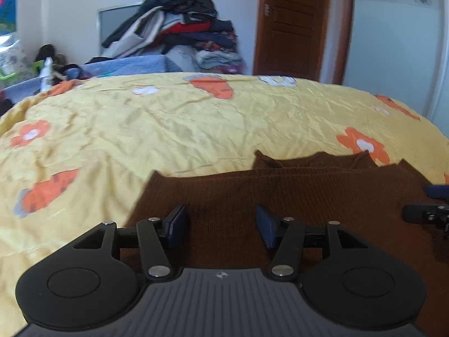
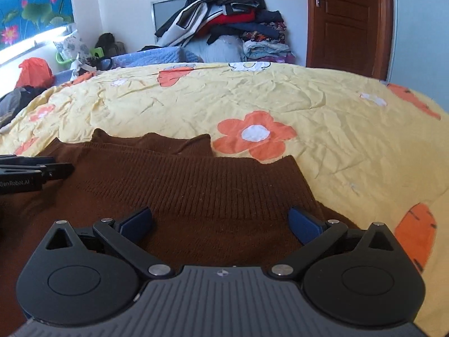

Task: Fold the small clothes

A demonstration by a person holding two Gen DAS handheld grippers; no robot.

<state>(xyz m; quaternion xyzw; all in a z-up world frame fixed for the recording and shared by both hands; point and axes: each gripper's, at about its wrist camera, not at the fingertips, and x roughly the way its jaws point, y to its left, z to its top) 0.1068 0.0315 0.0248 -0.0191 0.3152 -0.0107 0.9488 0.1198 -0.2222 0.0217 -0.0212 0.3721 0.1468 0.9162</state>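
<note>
Lying flat, ribbed brown knit sweater

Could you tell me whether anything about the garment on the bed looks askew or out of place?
Nothing stands out: the brown knit sweater lies folded flat on the yellow bedspread, its edges fairly even.

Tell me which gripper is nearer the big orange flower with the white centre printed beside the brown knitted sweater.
Right. The right gripper hovers over the sweater's half that borders the flower; the left gripper is over the sweater's other half, farther away.
</note>
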